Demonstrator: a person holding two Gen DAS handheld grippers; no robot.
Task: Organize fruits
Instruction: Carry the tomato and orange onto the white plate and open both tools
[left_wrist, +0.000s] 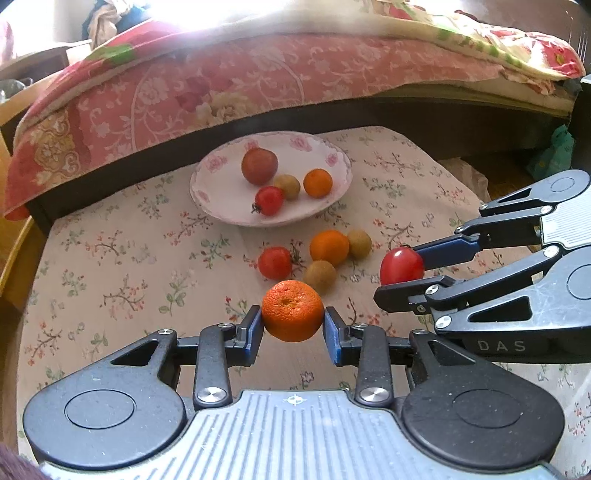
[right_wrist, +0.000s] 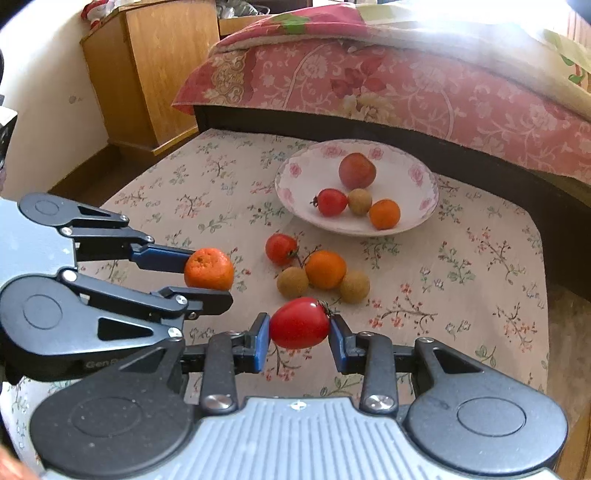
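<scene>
My left gripper (left_wrist: 292, 326) is shut on an orange mandarin (left_wrist: 291, 311), held above the floral tablecloth; both also show in the right wrist view, gripper (right_wrist: 207, 273) and mandarin (right_wrist: 209, 268). My right gripper (right_wrist: 300, 334) is shut on a red tomato (right_wrist: 300, 323), which also shows in the left wrist view (left_wrist: 402, 266). A white floral plate (left_wrist: 221, 206) holds a dark red fruit (left_wrist: 259, 165), a tomato (left_wrist: 269, 200), a small brown fruit (left_wrist: 288, 185) and a mandarin (left_wrist: 317, 182). Loose on the cloth lie a tomato (left_wrist: 275, 263), a mandarin (left_wrist: 328, 247) and two brown fruits (left_wrist: 320, 276).
A bed with a pink floral blanket (left_wrist: 221, 92) runs along the table's far edge. A wooden cabinet (right_wrist: 155, 70) stands at the far left. The table's right edge (right_wrist: 543, 295) drops off beside the plate.
</scene>
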